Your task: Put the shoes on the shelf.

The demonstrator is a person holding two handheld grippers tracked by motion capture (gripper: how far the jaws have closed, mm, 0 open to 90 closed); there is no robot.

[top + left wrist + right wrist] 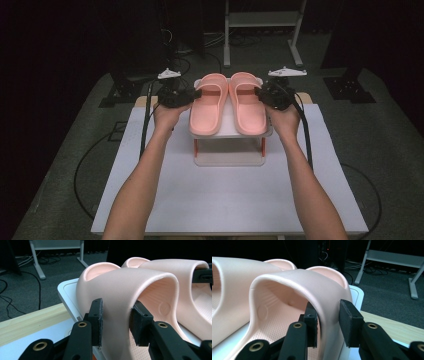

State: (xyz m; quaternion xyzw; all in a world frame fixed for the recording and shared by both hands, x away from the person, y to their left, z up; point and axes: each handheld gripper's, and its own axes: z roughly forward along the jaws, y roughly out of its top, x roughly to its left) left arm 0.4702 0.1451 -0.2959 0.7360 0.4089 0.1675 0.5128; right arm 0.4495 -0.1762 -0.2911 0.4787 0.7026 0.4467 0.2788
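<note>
Black pads (97,320) of the left gripper (115,322) press on either side of the strap wall of the left slipper (130,290), the jaws part closed with the pink band squeezed between them; in the right gripper view the right gripper (328,322) straddles the outer strap wall of the right slipper (294,290) the same way, though a sliver of gap shows at the right-hand pad (348,322), so that hold looks looser, possibly letting go. Seen from the high view, each hand works its own side: the left gripper (194,94) at the outer edge of the left slipper (207,105), the right gripper (261,93) at the outer edge of the right slipper (248,102). The pair sits side by side, toes pointing away from the person, on the top tier of a small white rack (230,131) (red posts beneath), which stands on the white table (225,195). Gripping the strap, the tallest and thinnest part, likely gives narrow jaws the surest purchase for lifting or setting down each shoe
</note>
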